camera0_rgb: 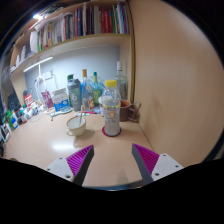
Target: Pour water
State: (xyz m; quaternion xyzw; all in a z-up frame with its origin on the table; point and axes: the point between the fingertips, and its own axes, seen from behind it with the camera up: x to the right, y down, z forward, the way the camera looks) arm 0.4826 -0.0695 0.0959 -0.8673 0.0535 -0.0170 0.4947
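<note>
1. The tongs (pixel 112 160) sit nearest the camera, their two fingers spread wide apart with nothing between them; each finger carries a magenta pad (pixel 80 160) on its inner face.
2. Under and ahead of the fingers stretches a pale wooden tabletop (pixel 45 140), bare just in front of the tongs.
3. Beyond the fingers, roughly in line with the gap between them, stands a clear plastic bottle (pixel 111 108), upright, with a yellow cap and a printed label round its body.
4. Just beside the bottle, to its left, stands a small white cup (pixel 76 125) with something thin sticking up from it; cup and bottle are near each other but apart.
5. Behind these, along the wall, is a crowded row of bottles and containers (pixel 82 92), among them a green one and a blue one.
6. More small clutter (pixel 18 112) lines the tabletop's far left side.
7. Above, a wall shelf (pixel 80 42) holds a row of upright books (pixel 85 22).
8. A plain beige wall (pixel 175 70) rises to the right of the tabletop.
</note>
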